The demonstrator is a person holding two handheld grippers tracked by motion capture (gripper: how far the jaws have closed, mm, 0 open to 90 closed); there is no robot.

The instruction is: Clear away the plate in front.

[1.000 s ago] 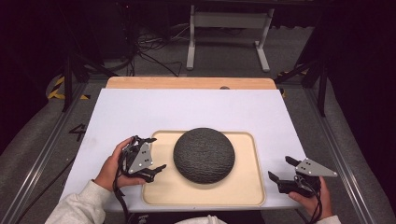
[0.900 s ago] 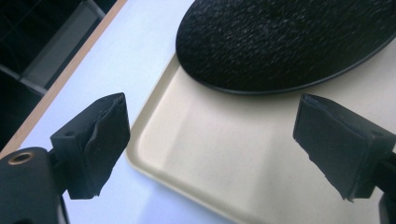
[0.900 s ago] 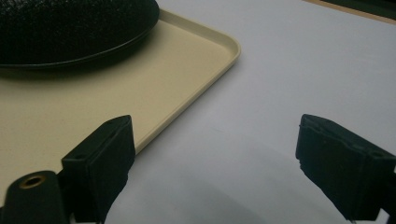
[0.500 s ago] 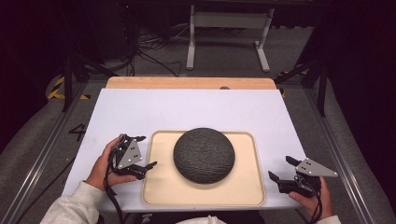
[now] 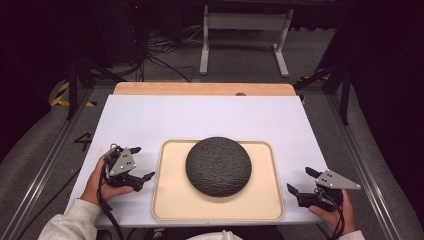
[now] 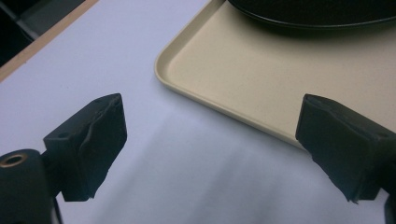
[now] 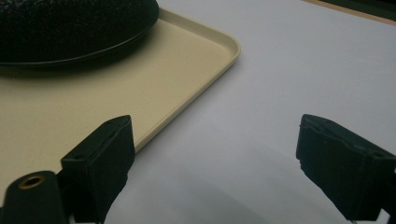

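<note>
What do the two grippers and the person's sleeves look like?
Both the left gripper and the right gripper are black, each with two blocky black jaws and a grey three-cornered plate on top. A black cable trails from each. The sleeves are light grey.

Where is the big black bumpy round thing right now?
In the high view the black bumpy dome sits on the beige tray, toward its far edge, on the white table between the left tongs and the right tongs.
</note>
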